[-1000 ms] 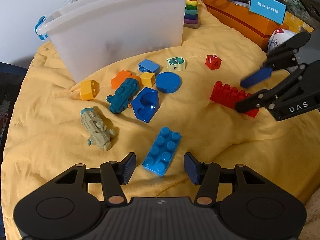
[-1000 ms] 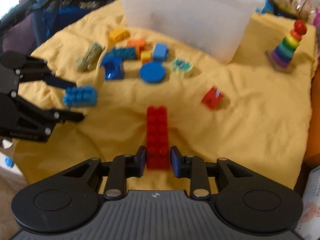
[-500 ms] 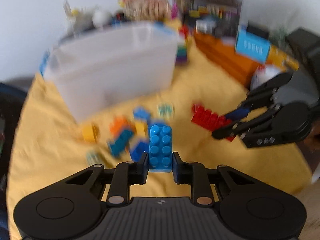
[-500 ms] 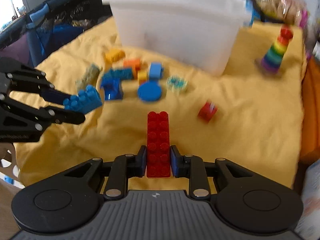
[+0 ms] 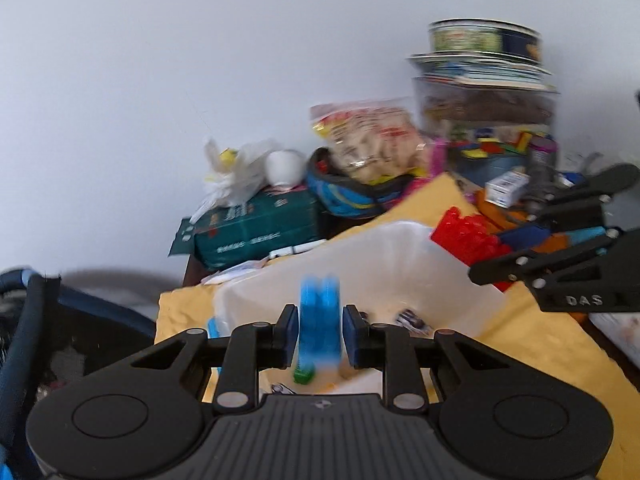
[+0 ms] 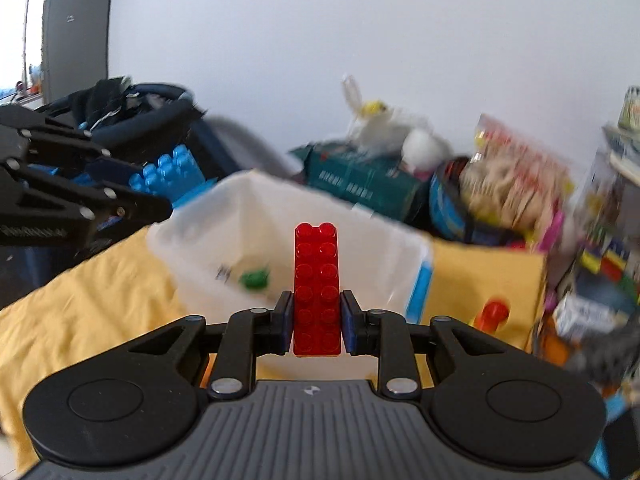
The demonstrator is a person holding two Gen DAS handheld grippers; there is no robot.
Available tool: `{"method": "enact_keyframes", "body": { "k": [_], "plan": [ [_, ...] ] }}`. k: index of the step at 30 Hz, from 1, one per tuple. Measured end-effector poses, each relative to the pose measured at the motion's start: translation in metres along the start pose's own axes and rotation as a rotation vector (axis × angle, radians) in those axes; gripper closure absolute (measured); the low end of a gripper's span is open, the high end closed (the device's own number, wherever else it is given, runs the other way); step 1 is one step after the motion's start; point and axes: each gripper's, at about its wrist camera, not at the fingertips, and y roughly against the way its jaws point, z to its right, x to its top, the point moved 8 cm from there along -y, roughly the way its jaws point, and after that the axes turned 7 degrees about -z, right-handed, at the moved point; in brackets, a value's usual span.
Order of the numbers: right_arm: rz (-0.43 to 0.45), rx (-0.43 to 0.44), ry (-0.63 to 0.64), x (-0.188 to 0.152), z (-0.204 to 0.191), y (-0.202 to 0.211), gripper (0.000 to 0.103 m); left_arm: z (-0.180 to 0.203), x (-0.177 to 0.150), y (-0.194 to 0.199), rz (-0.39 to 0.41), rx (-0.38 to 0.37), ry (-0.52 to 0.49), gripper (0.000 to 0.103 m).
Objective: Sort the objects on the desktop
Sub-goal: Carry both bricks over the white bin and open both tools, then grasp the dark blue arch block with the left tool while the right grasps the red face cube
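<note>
Left gripper (image 5: 320,334) grasps a blue brick (image 5: 320,320); right gripper (image 6: 317,322) clamps a red brick (image 6: 317,284). Both hang above the clear bin (image 6: 192,256) on the yellow cloth (image 6: 92,300).

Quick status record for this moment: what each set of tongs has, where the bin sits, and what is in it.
left tongs: shut on blue brick
right tongs: shut on red brick
bin: translucent white, open top, on yellow cloth, ahead of and below both bricks
bin contents: small green piece; other small bits too blurred to name
bricks released: not yet
</note>
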Motion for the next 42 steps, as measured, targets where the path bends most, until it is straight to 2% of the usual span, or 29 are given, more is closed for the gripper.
{"method": "enact_keyframes", "body": {
  "k": [4,8,9,12,14,16,19,21,24,28,31,34,36,38,39,42],
  "plan": [
    [-0.002,-0.009,-0.046,0.020,0.008,-0.029,0.076,-0.012,0.002,-0.036,-0.039,0.022,0.030,0.075],
    [-0.060,-0.043,-0.084,0.013,0.013,-0.065,0.076,-0.021,-0.015,-0.070,-0.116,0.036,0.055,0.075],
    [-0.084,-0.040,-0.090,0.010,0.013,-0.074,0.076,-0.022,-0.019,-0.072,-0.124,0.036,0.070,0.075],
    [-0.126,-0.051,-0.092,0.000,0.011,-0.085,0.073,-0.023,-0.030,-0.064,-0.116,0.007,0.090,0.067],
    [-0.108,-0.031,-0.107,0.000,0.012,-0.081,0.067,-0.023,-0.032,-0.053,-0.100,0.014,0.089,0.059],
    [-0.087,-0.023,-0.111,0.003,0.014,-0.073,0.066,-0.022,-0.033,-0.037,-0.071,0.005,0.103,0.057],
    [-0.014,-0.006,-0.114,0.010,0.018,-0.048,0.065,-0.014,-0.040,-0.005,-0.008,-0.018,0.104,0.035],
    [0.031,0.022,-0.121,0.010,0.019,-0.028,0.057,-0.006,-0.054,0.009,0.011,-0.012,0.087,0.032],
    [0.060,0.077,-0.148,0.000,0.019,-0.006,0.055,0.010,-0.088,0.010,-0.056,-0.038,0.089,0.032],
    [-0.003,0.102,-0.150,-0.034,0.007,-0.006,0.056,0.046,-0.139,-0.007,-0.185,-0.109,0.052,0.032],
    [-0.106,0.143,-0.187,-0.073,-0.005,-0.020,0.058,0.073,-0.160,-0.016,-0.229,-0.141,-0.036,0.035],
    [-0.205,0.137,-0.216,-0.114,-0.012,-0.032,0.058,0.088,-0.166,-0.030,-0.250,-0.139,-0.117,0.037],
    [-0.245,0.131,-0.215,-0.133,-0.016,-0.033,0.058,0.093,-0.169,-0.043,-0.269,-0.122,-0.163,0.047],
    [-0.267,0.132,-0.215,-0.145,-0.017,-0.030,0.058,0.095,-0.173,-0.057,-0.308,-0.105,-0.202,0.072],
    [-0.269,0.124,-0.209,-0.149,-0.017,-0.028,0.058,0.097,-0.178,-0.061,-0.336,-0.115,-0.207,0.075],
    [-0.263,0.096,-0.201,-0.151,-0.013,-0.022,0.058,0.100,-0.182,-0.063,-0.355,-0.161,-0.188,0.081]
  ]
}}
